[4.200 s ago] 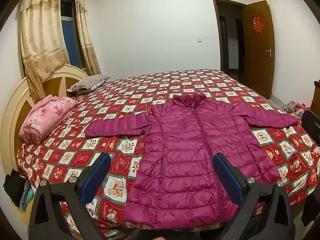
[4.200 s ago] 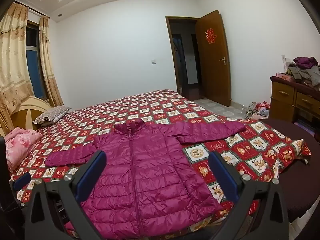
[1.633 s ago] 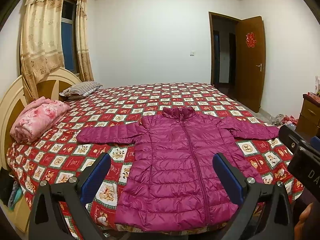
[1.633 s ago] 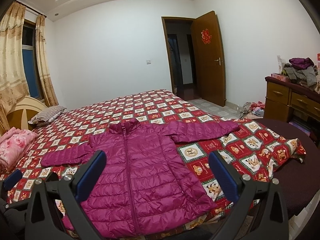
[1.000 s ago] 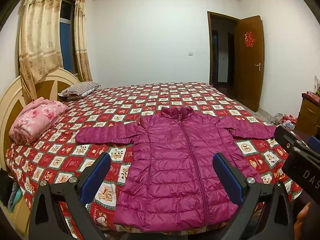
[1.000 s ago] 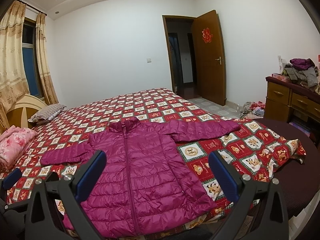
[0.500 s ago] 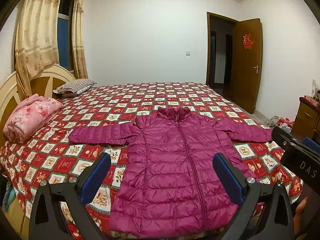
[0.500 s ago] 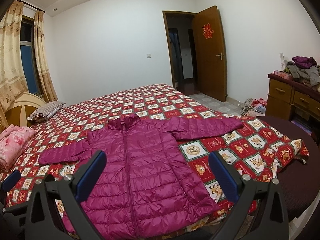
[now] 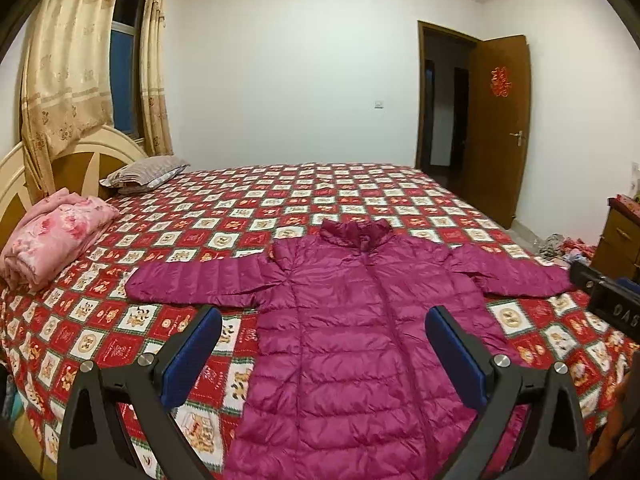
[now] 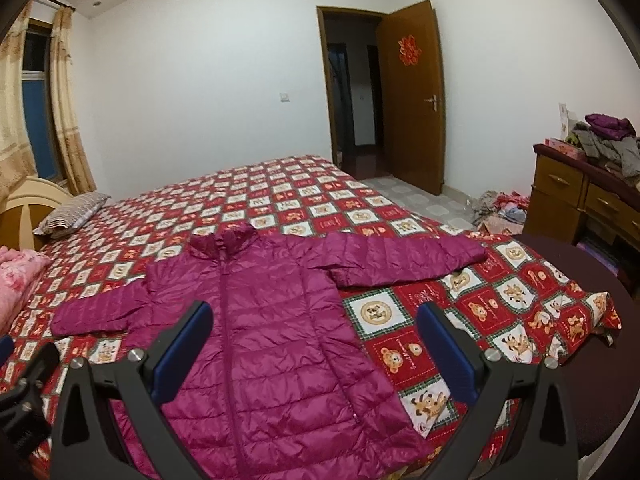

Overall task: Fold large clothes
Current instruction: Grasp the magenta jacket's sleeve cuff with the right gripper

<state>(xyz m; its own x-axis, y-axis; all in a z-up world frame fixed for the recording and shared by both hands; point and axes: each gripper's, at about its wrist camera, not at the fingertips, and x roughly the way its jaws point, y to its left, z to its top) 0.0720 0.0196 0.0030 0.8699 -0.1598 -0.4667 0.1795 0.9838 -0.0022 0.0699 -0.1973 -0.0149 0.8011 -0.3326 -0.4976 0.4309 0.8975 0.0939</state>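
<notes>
Puffer jacket [image 9: 360, 320] lies flat, zipped, sleeves spread on the bed [image 9: 248, 200], nothing folded; your left gripper [image 9: 323, 354] and right gripper [image 10: 316, 344] gape wide, empty.

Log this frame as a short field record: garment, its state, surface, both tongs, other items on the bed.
garment: magenta puffer jacket
state: flat, front up, zipped, both sleeves spread out, unfolded
surface: bed with red checked cover
left tongs: open, above the jacket hem, holding nothing
right tongs: open, above the jacket hem, holding nothing
other items: folded pink blanket and striped pillow near the headboard
</notes>
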